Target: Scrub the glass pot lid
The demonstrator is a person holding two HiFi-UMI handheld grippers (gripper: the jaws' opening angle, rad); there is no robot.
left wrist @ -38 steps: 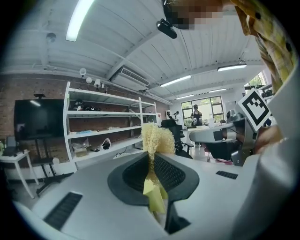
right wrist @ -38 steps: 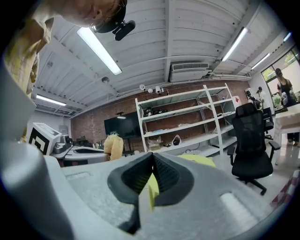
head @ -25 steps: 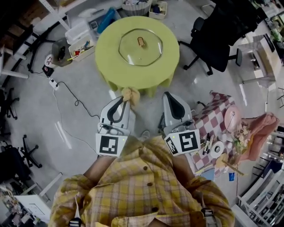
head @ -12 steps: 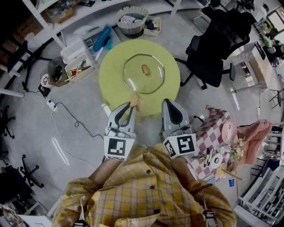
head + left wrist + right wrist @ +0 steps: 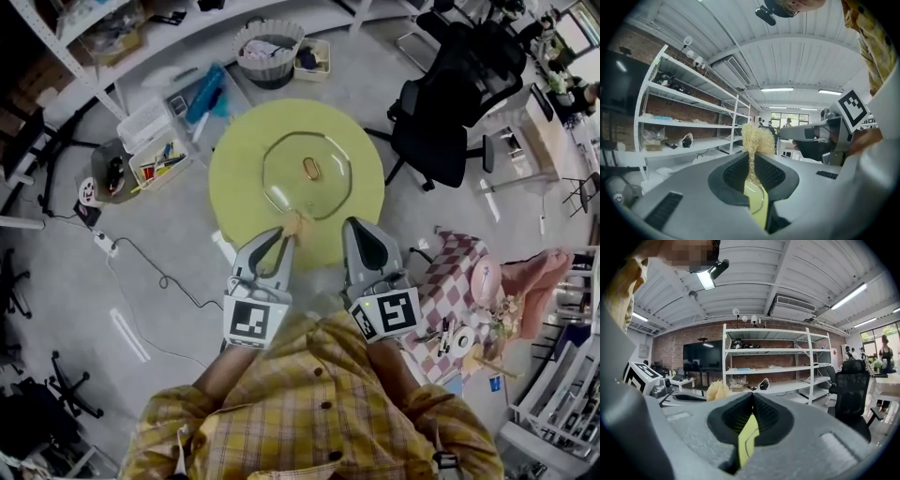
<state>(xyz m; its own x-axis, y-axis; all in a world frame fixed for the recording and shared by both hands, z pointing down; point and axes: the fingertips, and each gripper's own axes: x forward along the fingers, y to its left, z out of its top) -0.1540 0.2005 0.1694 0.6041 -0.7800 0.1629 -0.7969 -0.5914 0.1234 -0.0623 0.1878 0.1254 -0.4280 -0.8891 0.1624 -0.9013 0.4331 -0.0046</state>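
Both grippers have drawn nearer the table. At lower centre, the left gripper [image 5: 284,236] clamps a tan fibrous scrubber [image 5: 294,223], and the right gripper [image 5: 354,228] is pinched together, empty. Just beyond the scrubber, the glass pot lid [image 5: 307,175] lies on the round yellow-green table [image 5: 239,164]. At upper left, a clear plastic bin [image 5: 155,157] holds small tools.

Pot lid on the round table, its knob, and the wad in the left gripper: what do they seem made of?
Pot lid: clear glass, glossy; the yellow-green table shows through it and it glints. Knob: looks like golden metal, though too small to be sure. Wad: pale, coarse, tangled fibres, probably a loofah-like plant scrubber, clamped in the left gripper.
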